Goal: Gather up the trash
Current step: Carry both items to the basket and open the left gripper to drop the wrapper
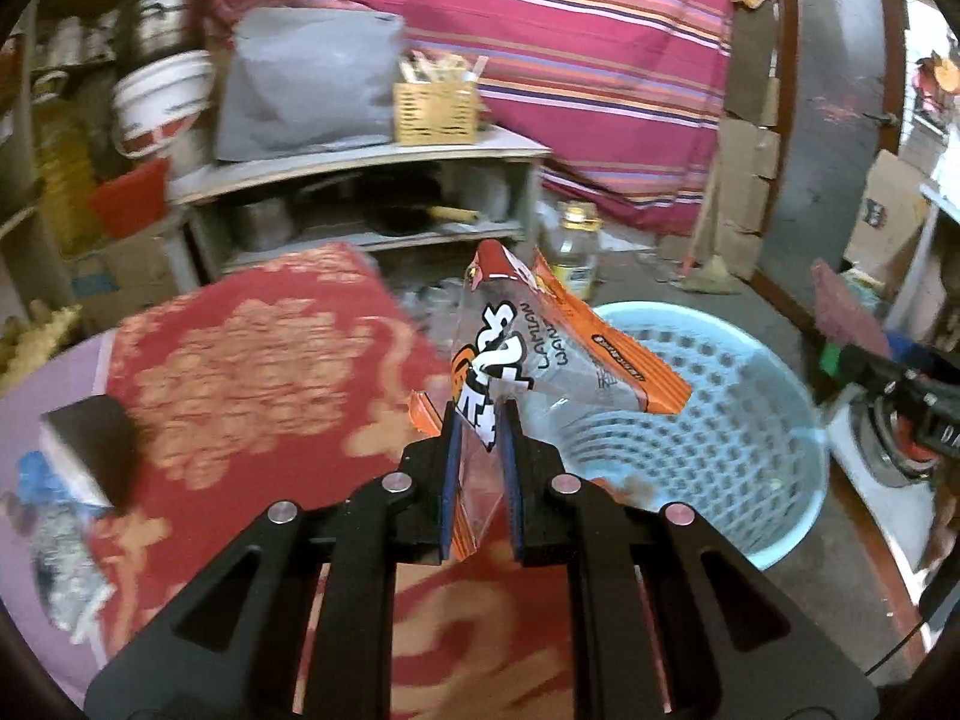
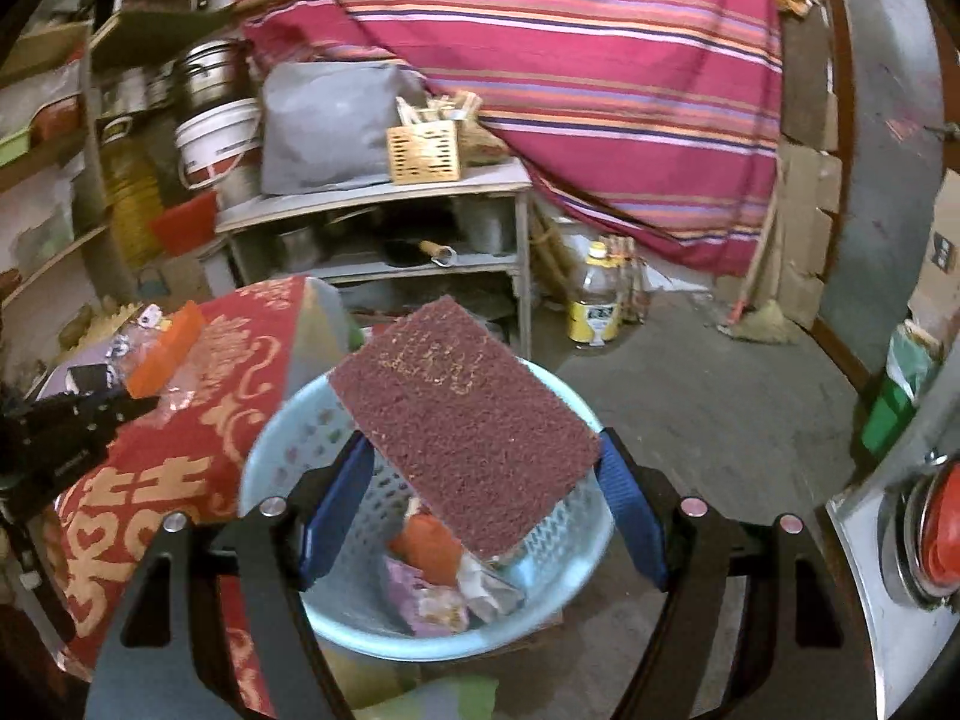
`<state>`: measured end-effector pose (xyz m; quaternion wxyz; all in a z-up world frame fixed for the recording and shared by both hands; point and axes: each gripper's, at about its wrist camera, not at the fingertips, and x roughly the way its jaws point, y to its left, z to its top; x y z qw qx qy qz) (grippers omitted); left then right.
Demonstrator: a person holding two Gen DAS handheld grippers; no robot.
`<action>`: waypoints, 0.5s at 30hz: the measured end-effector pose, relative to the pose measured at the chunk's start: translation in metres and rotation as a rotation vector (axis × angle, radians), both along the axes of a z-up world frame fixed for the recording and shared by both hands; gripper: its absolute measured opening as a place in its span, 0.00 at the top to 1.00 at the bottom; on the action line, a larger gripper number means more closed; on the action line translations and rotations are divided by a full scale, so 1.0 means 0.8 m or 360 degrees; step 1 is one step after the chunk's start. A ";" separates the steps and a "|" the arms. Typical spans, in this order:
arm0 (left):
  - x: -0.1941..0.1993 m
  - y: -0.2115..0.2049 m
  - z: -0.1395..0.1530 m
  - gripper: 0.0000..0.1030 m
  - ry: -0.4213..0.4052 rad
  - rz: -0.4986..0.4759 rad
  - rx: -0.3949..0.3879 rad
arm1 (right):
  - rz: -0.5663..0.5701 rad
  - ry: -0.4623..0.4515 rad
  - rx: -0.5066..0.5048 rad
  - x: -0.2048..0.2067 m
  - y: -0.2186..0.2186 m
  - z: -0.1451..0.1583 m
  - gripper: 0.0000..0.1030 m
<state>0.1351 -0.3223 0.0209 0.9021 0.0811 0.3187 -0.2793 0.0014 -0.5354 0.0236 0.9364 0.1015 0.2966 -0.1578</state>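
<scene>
Some trash already lies in the blue basket [image 2: 543, 612], and I add more: my left claw [image 1: 480, 420] pinches an orange wrapper [image 1: 558, 354] beside its rim, my right claw [image 2: 480, 462] clamps a maroon scouring pad [image 2: 465, 420] above it.

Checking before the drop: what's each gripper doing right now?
Left gripper: shut on the orange snack wrapper.
Right gripper: shut on the maroon scouring pad.

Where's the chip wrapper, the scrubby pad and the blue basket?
chip wrapper [image 1: 516, 354]: left wrist view, its printed middle.
scrubby pad [image 2: 462, 414]: right wrist view, its rough face.
blue basket [image 1: 744, 414]: left wrist view, its holed inner wall.
</scene>
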 end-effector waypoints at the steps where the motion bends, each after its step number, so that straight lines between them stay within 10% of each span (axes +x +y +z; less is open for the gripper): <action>1: 0.000 -0.011 -0.002 0.89 0.0012 -0.0020 -0.0013 | -0.0011 0.0000 0.0008 -0.002 -0.005 -0.002 0.28; 10: 0.002 -0.088 -0.039 0.86 0.0139 -0.0140 -0.0020 | -0.0080 0.0024 0.0062 -0.005 -0.040 -0.018 0.28; 15: 0.004 -0.101 -0.049 0.63 0.0176 -0.0169 0.0006 | -0.0087 0.0029 0.0071 -0.004 -0.045 -0.020 0.28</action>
